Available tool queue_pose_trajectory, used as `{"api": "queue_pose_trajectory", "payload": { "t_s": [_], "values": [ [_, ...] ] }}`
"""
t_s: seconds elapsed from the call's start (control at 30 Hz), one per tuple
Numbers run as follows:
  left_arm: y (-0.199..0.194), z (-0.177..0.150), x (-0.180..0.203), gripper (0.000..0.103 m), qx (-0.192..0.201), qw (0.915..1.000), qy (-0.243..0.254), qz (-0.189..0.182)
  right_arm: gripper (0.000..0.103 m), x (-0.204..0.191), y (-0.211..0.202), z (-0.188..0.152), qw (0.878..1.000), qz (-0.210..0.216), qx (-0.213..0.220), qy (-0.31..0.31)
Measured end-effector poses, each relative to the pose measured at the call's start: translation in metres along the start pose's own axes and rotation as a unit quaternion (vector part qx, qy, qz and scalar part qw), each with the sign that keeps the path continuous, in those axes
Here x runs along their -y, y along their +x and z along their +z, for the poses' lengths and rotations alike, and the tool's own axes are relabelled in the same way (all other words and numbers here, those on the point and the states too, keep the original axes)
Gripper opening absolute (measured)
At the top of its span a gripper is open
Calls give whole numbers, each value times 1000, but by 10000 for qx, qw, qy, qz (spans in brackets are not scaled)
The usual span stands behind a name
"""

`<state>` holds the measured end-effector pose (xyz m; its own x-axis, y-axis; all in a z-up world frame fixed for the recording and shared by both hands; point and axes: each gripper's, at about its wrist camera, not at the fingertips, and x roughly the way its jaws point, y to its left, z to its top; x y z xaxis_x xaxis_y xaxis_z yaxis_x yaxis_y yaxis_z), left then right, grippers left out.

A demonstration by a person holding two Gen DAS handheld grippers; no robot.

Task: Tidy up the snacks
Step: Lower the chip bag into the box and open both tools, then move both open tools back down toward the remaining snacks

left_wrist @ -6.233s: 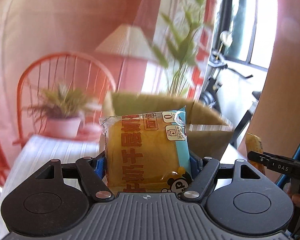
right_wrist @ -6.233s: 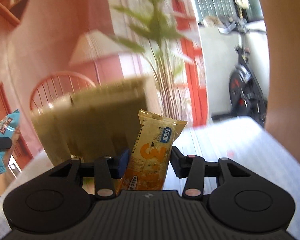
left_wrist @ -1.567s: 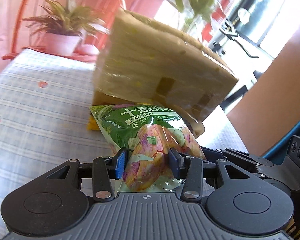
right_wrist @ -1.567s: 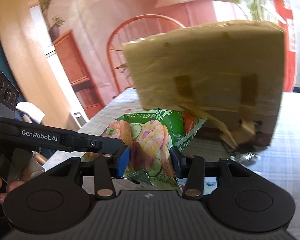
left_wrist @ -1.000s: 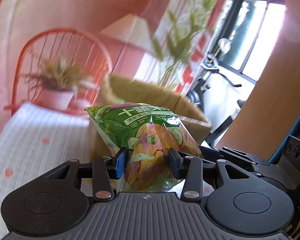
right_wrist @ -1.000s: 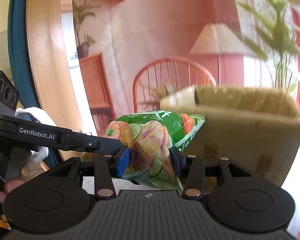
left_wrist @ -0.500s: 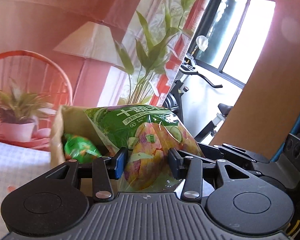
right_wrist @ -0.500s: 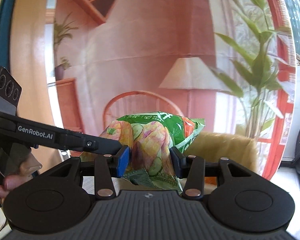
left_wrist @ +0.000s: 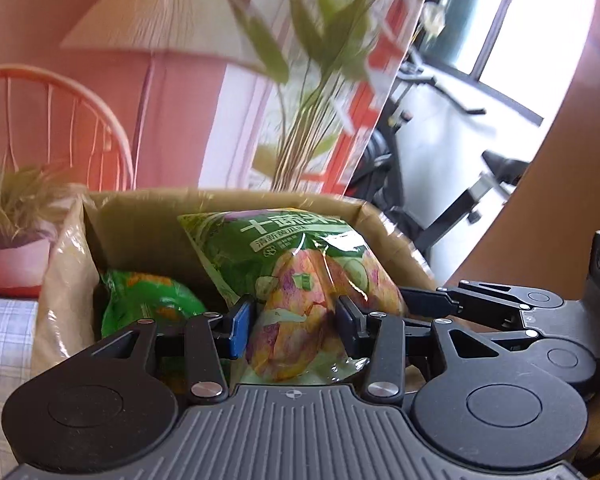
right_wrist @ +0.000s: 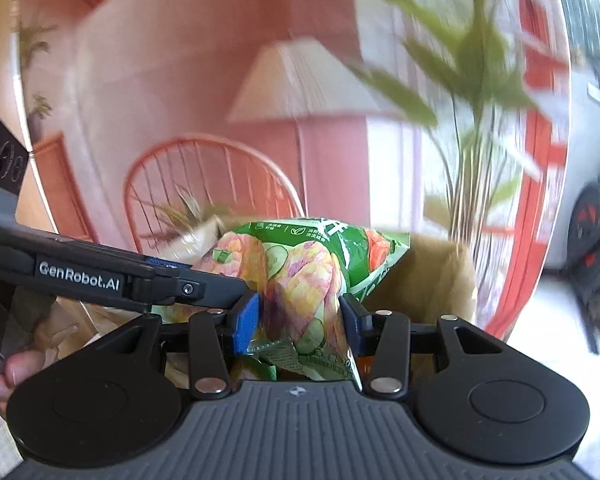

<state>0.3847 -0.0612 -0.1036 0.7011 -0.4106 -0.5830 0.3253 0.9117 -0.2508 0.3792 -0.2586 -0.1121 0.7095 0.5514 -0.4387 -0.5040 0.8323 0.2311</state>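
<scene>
The green snack bag (left_wrist: 300, 272) is clamped by both the left gripper (left_wrist: 292, 320) and right gripper (right_wrist: 300, 320) above the cardboard box (left_wrist: 148, 216).

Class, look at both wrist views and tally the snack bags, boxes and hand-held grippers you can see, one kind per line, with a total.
Green snack bags: 2, the held bag and the bag in the box
Cardboard boxes: 1, the cardboard box
Hand-held grippers: 2, left hand-held gripper and right hand-held gripper
Total: 5
</scene>
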Motion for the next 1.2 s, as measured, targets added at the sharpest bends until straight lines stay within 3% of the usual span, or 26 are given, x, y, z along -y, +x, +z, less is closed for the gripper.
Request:
{"api": "queue_pose_trajectory", "payload": {
  "t_s": [0.23, 0.33, 0.4, 0.7, 0.8, 1.0, 1.2],
  "values": [
    [22, 0, -7, 46, -232, 9996, -45, 132, 45, 16, 29, -3, 9970, -64, -713, 301],
    [20, 0, -8, 52, -201, 9996, 10, 184, 45, 19, 36, -2, 9954, -99, -864, 410],
    [13, 1, -8, 58, -148, 9996, 70, 226, 45, 19, 39, 0, 9947, -117, -907, 463],
    [-37, 3, -9, 67, 327, 9989, 251, 228, 46, 13, 44, -5, 9924, -306, -1100, 460],
    [-63, 3, -16, 70, 548, 9981, 240, 143, 47, 12, 32, -6, 9942, -349, -870, 520],
    [-111, -15, -25, 76, 848, 9951, 429, 292, 50, 5, -18, -11, 9986, -208, 41, 492],
    [-137, -55, -50, 77, 834, 9960, 181, 269, 50, 2, -66, -39, 9971, -96, 566, 507]
  ]
}}
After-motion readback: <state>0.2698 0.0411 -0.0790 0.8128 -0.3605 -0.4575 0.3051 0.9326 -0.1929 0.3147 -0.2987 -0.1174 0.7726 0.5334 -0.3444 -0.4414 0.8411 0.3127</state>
